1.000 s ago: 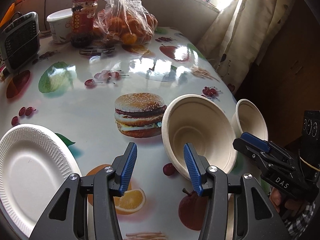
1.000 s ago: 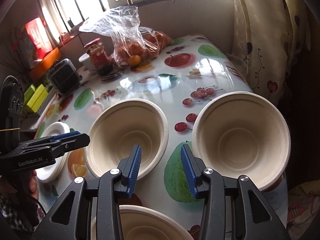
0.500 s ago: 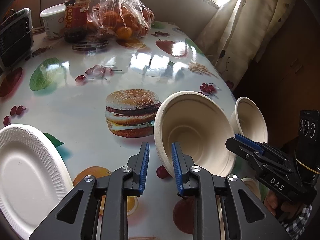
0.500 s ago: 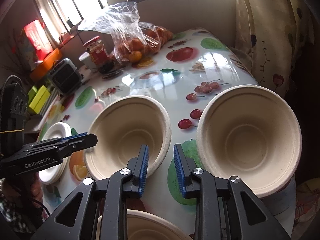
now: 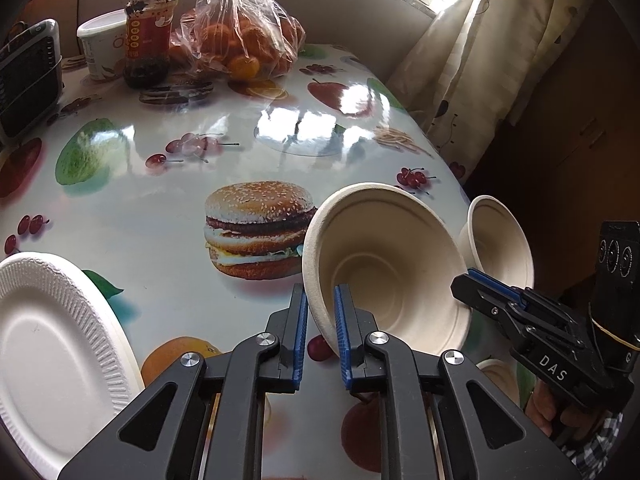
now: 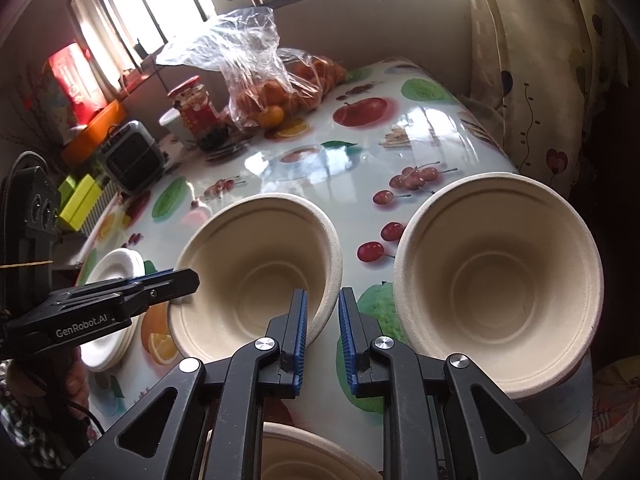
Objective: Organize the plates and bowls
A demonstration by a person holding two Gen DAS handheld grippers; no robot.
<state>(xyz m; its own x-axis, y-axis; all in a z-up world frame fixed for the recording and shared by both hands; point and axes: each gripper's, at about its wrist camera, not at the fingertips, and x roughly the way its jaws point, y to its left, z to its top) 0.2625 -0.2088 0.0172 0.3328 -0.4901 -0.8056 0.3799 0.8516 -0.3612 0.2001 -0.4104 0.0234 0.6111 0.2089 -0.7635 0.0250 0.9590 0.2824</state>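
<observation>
The table, spread with a glossy fruit-and-burger printed cloth, is seen to fill both views. A patterned curtain is hung down its far right side. At the far end a clear plastic bag of oranges is slumped, with a red-labelled jar and a white tub set just beside it, and a dark grilled appliance is stood near the left edge.

A stack of white foam plates is laid at the near left. Beside the printed burger the middle bowl, a beige pulp one, is placed, and a second bowl is set to its right, near the table edge. A third bowl is glimpsed low in the right wrist view, mostly hidden under the gripper.

The left gripper is brought onto the middle bowl's near left rim: its jaws are narrowed to a slim gap, and the rim is caught between the blue pads. The right gripper is narrowed likewise over the same bowl's opposite rim; the rim edge is seen between its pads, though firm contact cannot be told.
</observation>
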